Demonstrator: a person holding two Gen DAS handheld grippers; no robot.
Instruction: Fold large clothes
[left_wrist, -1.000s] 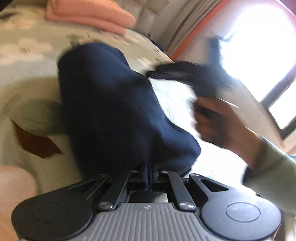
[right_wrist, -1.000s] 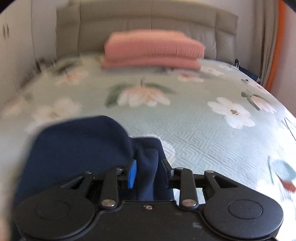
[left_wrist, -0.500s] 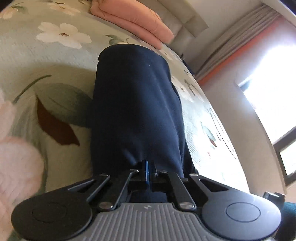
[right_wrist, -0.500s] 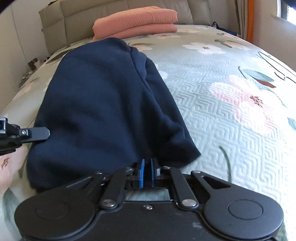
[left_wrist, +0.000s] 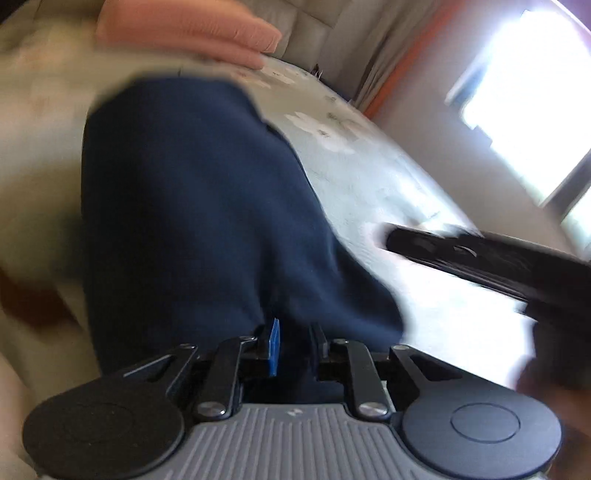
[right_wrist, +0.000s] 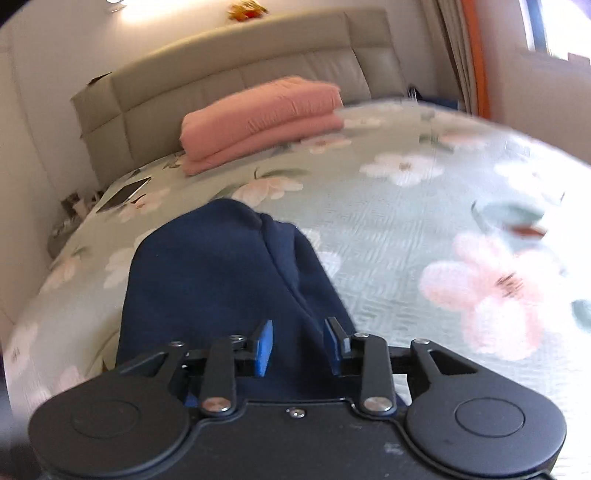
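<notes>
Lying folded on the flower-printed green bedspread (right_wrist: 406, 229), the dark navy fabric garment (right_wrist: 221, 280) sits between both tongs; left gripper (left_wrist: 293, 343) and right gripper (right_wrist: 298, 345) have just been opening (pads parted, cloth between).

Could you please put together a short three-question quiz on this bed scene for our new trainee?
1. True or false: the navy garment lies on the floral bedspread.
2. Which thing sits nearest the headboard? A) a folded pink blanket B) a laundry basket C) a pair of shoes
3. In a few words: how do the jaws of the left gripper and the right gripper stand?

Key
1. True.
2. A: the folded pink blanket lies by the headboard.
3. Both have just been opening; the pads stand apart, with the navy fabric between them, no longer pinched.
</notes>
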